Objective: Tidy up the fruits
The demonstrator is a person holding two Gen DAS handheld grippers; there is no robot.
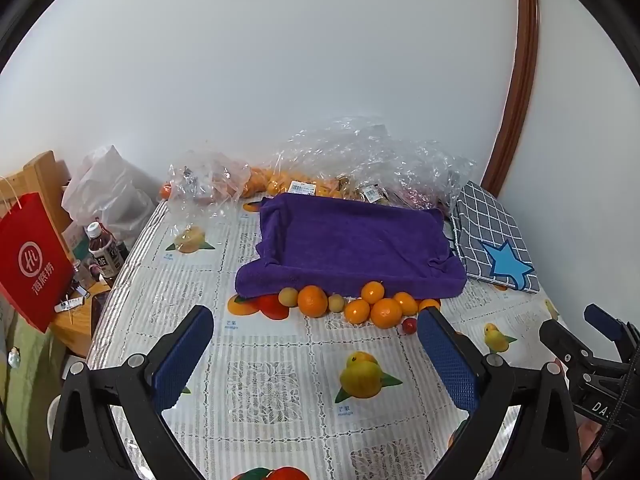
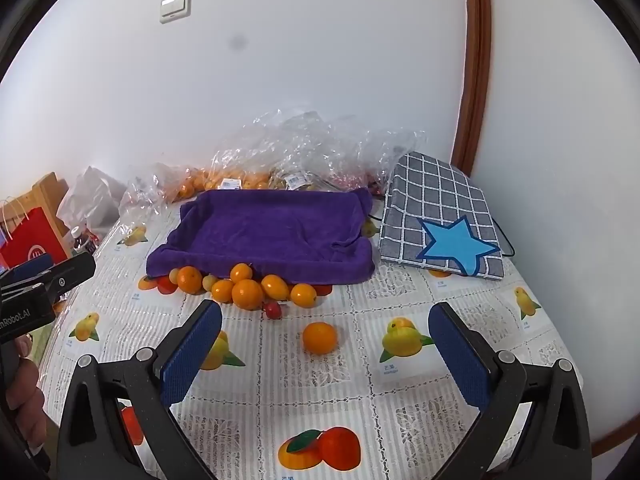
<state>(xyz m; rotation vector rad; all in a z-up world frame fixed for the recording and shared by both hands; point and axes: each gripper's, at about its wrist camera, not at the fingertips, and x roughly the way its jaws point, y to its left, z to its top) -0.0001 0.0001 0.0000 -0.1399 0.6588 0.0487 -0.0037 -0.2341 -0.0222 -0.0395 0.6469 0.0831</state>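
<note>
- The fruits (image 2: 248, 286) lay bunched on the surface along the near edge of the purple towel (image 2: 272, 232), touching one another; we judged the towel's raised fold had stopped them rolling further.
- One lone orange (image 2: 319, 337) sat apart, nearer to us, on the printed tablecloth (image 2: 320, 392), directly ahead of the right gripper (image 2: 325, 356) and so the easiest first pick.
- A small red fruit (image 2: 273, 309) rested just in front of the pile.
- The towel seemed draped over a tray, a soft lined place for sorted fruit, and it was still empty.
- We kept the right gripper spread wide with nothing between its pads, tilted down towards the lone orange.
- The left gripper (image 1: 316, 344) was likewise spread and empty, aimed at the pile.
- Behind the towel, clear plastic bags (image 2: 304, 148) held more oranges against the wall; a checked cloth (image 2: 436, 208) lay to the right.
</note>
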